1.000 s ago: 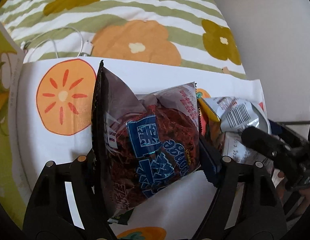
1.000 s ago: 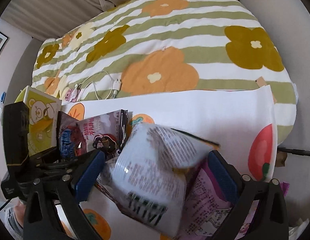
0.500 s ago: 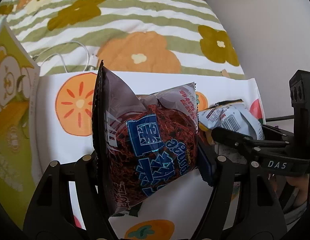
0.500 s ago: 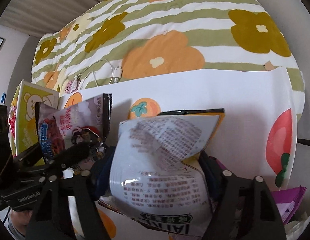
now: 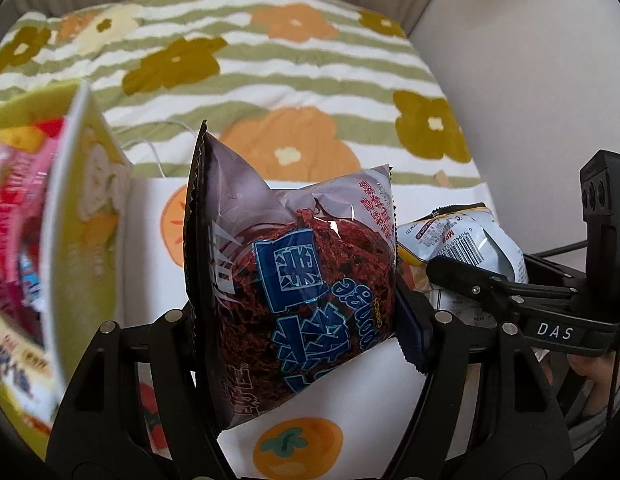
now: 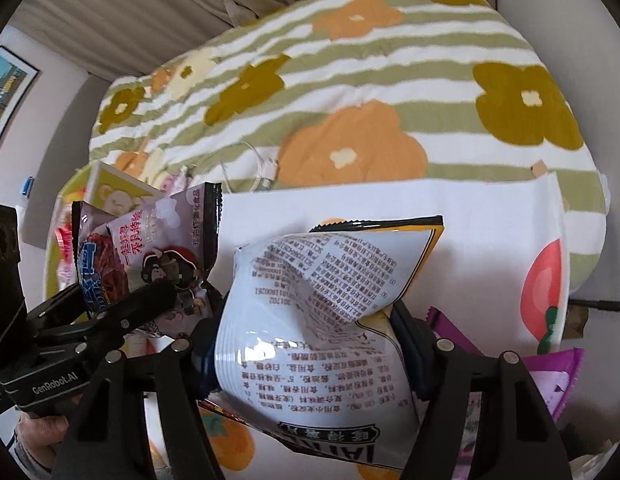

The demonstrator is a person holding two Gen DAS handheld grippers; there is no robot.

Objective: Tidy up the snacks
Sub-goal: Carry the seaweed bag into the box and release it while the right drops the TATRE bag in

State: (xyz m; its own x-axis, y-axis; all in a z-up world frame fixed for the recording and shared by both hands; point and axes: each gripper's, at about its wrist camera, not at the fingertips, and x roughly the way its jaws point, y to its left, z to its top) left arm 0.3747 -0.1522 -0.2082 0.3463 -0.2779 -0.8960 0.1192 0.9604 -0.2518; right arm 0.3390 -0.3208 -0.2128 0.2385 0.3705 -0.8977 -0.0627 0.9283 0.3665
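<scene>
Snacks in both grips: I have the left gripper (image 5: 297, 320) pinching a dark crinkly packet (image 5: 293, 276) with blue lettering, its jaws pressed into the puffed sides, the packet lifted clear of the white fruit-print sheet (image 5: 350, 412) on the bed. The right gripper (image 6: 310, 344) has its jaws closing on a white foil bag (image 6: 310, 320) with a yellow edge; the pads already dent its glossy, air-filled skin, and fine print covers the side facing me. I judge this the carry step, both packets picked up and bound for the snack box (image 5: 81, 208), a yellow-green carton with a bear on it standing at the left with bright wrappers inside. The next move, I reckon, calls for swinging left and lowering each bag in without crushing it. A purple wrapper (image 6: 550, 380) lies just beside the right jaws. Beyond, a quilted flower-print blanket (image 6: 350, 92) with a white cable (image 6: 261, 172) on it, then pleated curtains (image 6: 149, 8).
</scene>
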